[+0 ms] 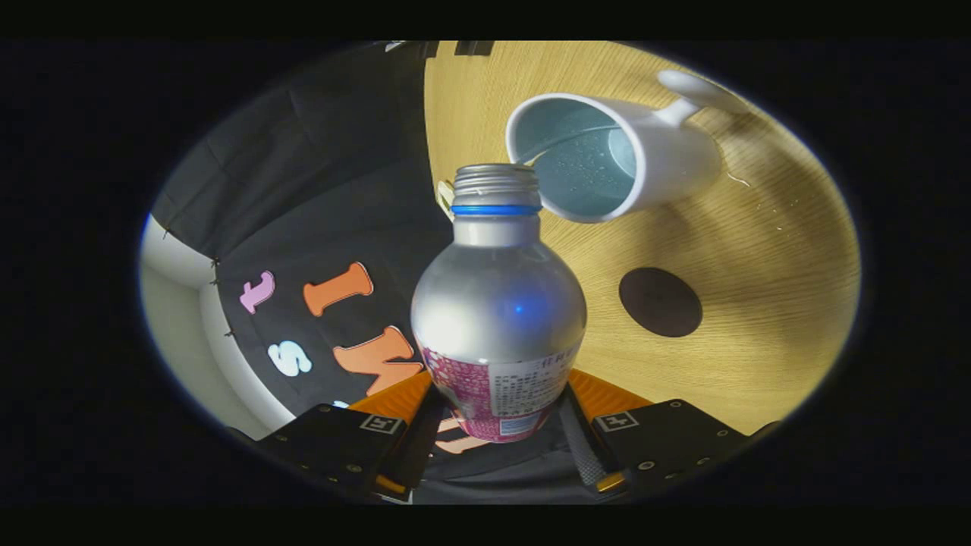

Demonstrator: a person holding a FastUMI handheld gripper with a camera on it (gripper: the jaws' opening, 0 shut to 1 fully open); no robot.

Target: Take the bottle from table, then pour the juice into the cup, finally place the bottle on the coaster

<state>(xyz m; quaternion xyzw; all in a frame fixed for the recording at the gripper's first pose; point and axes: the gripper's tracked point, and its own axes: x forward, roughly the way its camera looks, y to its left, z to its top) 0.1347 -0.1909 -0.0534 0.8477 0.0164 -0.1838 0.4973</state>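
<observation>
Bottle (uncapped, silver) pinched at its label by the gripper, mouth near the cup.

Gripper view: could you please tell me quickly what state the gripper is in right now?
Gripper: closed on the bottle, one of the fingers on each side of its labelled lower body, tilted toward the cup.

bottle label: fine print on a white panel, too small to read
tongs markers: square black-and-white tags, no words
</observation>
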